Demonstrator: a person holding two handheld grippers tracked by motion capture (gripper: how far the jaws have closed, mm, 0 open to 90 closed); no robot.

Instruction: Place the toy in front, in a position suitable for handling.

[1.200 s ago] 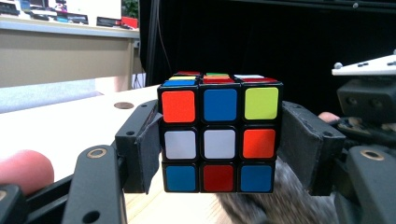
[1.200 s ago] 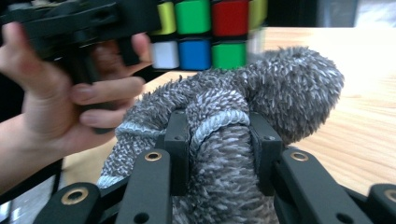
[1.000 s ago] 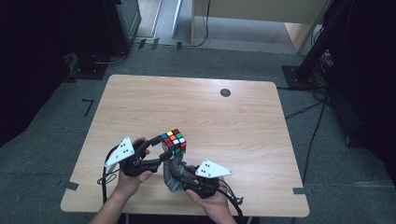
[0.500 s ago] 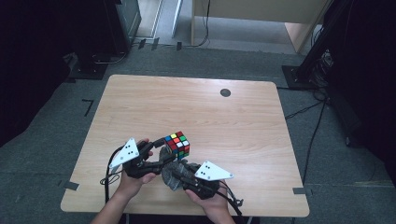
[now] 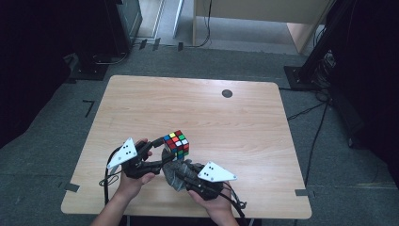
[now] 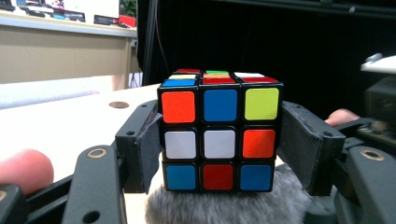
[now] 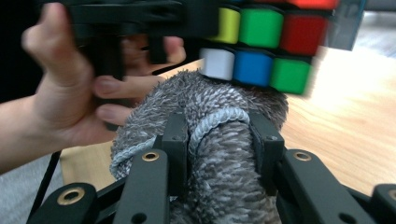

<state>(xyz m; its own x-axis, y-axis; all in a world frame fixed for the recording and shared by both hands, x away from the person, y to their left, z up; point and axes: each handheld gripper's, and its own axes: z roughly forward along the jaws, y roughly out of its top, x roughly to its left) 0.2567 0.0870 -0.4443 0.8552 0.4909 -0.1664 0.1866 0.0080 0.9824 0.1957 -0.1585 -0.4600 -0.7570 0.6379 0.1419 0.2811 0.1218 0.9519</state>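
Rigid, slick multicoloured plastic puzzle cube (image 6: 218, 135) clamped flat-sided in left tool (image 6: 219, 149); soft, yielding grey fluffy cloth (image 7: 219, 154) bunched tight in right tool (image 7: 219, 140).

Worktop (image 5: 141, 108): light wood grain, rounded corners, standing on grey carpet (image 5: 42, 141).
Round dark cap (image 5: 227, 93): set into the worktop near its far edge, right of the middle.
Black tape marks (image 5: 88, 106): on the carpet just off the worktop's left side.
Black stand base (image 5: 301, 75): on the carpet beyond the worktop's far right corner.
Pale wooden cabinet (image 5: 254, 9): beyond the worktop's far edge.
Black cable (image 5: 306, 111): on the carpet right of the worktop.
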